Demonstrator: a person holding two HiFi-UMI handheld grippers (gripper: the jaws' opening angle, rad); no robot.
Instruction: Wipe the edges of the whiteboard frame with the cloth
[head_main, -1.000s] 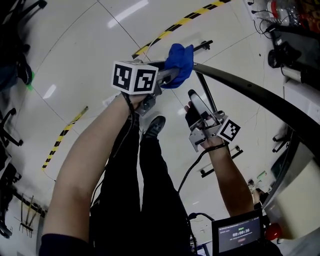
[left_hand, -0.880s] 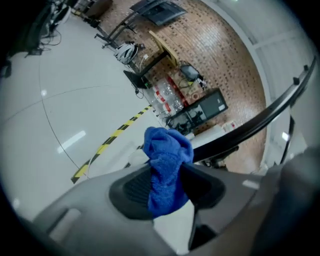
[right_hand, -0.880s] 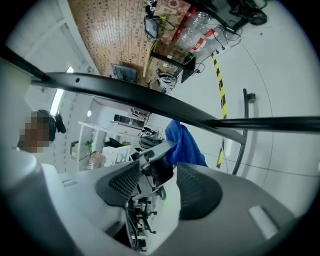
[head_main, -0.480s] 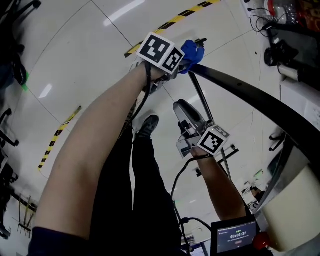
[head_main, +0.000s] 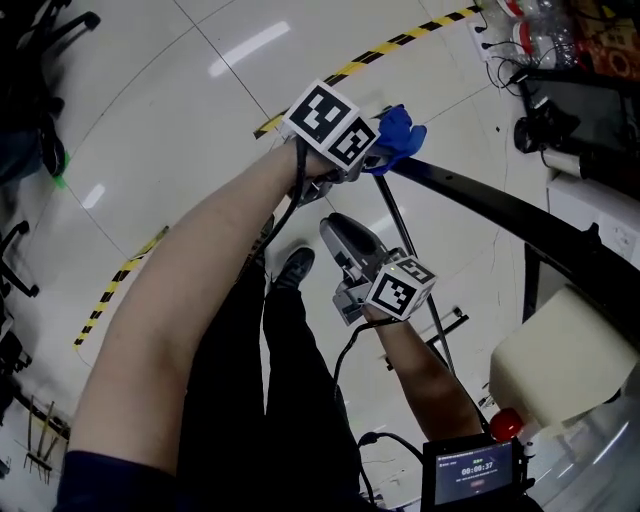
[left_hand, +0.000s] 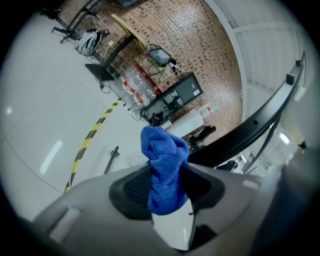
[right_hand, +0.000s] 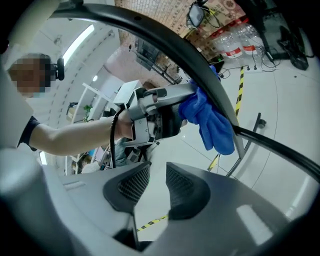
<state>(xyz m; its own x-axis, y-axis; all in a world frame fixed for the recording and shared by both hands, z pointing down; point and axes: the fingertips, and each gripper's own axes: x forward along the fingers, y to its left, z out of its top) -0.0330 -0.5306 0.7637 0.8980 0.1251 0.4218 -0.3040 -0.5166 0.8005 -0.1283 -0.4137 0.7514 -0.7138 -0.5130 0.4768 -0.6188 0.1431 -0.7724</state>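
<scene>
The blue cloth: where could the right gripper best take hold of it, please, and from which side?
Probably the loose lobe of the blue cloth hanging by the black frame, from underneath: the left gripper clamps the other end, leaving only that free. The right gripper, whose jaws have just been closing on nothing, would need reopening.

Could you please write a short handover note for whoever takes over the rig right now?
Left gripper: shut on the cloth.
Right gripper: empty and clear of the frame. Its jaws have just been closing, with a narrow gap left.
Cloth: against the frame's edge, near its end.
Done: wiping is under way; how much is wiped cannot be told.
Left: run the cloth along the frame's edges.
</scene>
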